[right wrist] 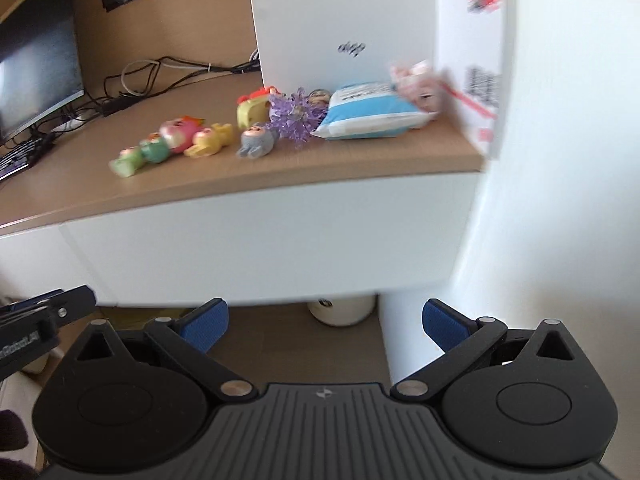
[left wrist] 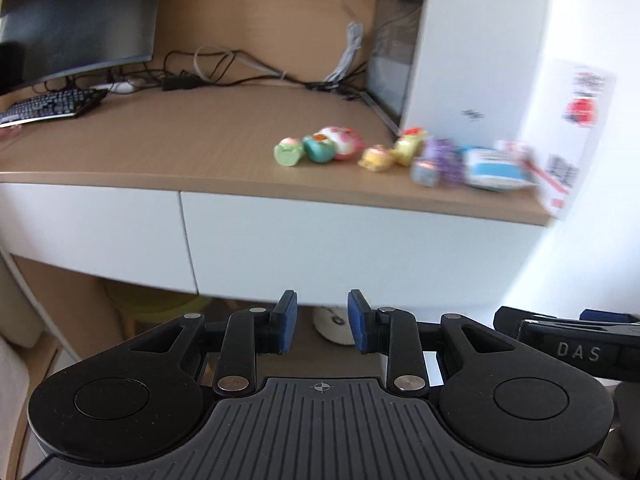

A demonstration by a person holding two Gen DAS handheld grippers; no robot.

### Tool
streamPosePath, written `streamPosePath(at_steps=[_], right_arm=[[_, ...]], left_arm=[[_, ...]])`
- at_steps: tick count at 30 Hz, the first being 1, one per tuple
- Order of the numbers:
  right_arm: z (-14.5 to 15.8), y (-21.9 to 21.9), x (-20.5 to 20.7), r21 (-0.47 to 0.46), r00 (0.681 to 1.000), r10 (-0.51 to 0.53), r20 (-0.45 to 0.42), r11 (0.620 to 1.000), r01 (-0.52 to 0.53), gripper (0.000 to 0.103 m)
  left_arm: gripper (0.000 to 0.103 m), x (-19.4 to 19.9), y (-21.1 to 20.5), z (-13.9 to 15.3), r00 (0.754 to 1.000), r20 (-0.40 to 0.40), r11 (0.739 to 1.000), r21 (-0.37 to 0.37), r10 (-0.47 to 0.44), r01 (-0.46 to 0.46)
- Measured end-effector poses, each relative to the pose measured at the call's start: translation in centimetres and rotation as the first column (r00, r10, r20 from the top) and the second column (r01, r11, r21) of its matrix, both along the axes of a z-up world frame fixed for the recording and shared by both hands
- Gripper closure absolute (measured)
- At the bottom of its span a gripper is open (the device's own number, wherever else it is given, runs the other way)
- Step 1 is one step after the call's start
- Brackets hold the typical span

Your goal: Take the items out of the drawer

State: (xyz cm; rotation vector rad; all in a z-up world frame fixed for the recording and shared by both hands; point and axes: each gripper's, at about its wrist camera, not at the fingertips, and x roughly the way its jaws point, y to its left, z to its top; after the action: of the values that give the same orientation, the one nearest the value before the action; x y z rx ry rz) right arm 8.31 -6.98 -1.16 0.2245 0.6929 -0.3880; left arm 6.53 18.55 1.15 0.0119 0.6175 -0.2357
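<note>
Both drawer fronts under the desk (left wrist: 160, 148) look closed: the right drawer (right wrist: 260, 240) sits flush beneath the desk's front edge, and so does the left drawer (left wrist: 88, 228) beside it. Nothing of their insides can be seen from here.

On the desk, near its right end, lies a row of small things: a green toy (right wrist: 126, 162), a pink toy (right wrist: 180, 132), a yellow toy (right wrist: 210, 140), a grey toy (right wrist: 258, 142), a purple flower (right wrist: 296, 118) and a blue-and-white packet (right wrist: 372, 114), the packet and flower just in front of a white box (right wrist: 344, 20). My guess is that these came out of the drawer, so the taking-out looks largely or wholly done; whether anything remains inside I cannot tell.

The left tongs (left wrist: 322, 322) stand partly open with nothing between the pads. The right tongs (right wrist: 324, 324) gape wide, also empty. Both hang in front of the drawers and below the desk edge, well apart from the toys.
</note>
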Motion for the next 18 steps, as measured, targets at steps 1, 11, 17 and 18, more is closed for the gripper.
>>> streamPosePath(at_steps=[1,11,17,18], right_arm=[[0.8,0.8,-1.9,-0.012,1.0,-0.004,0.004,1.0,0.005,0.0],[5.8,4.7,-16.9,-0.113,0.997,-0.046,0.057,0.992,0.053,0.0],[6.7,4.3,-17.5,-0.086,0.992,-0.051,0.114,0.994,0.061,0.0],[6.8,4.3,-17.7,-0.08,0.991,-0.047,0.125,0.995,0.057,0.0]], left_arm=[[0.072,-1.4,0.3,0.4,1.0,-0.002,1.0,0.0,-0.017,0.017],[0.072,-13.2,1.7,2.2,0.999,-0.037,0.999,0.024,-0.022,0.023],[0.072,-15.5,0.1,4.7,0.997,0.074,0.999,0.047,-0.005,0.001],[0.072,-15.6,-0.3,5.1,0.996,0.088,0.999,0.048,-0.004,-0.001]])
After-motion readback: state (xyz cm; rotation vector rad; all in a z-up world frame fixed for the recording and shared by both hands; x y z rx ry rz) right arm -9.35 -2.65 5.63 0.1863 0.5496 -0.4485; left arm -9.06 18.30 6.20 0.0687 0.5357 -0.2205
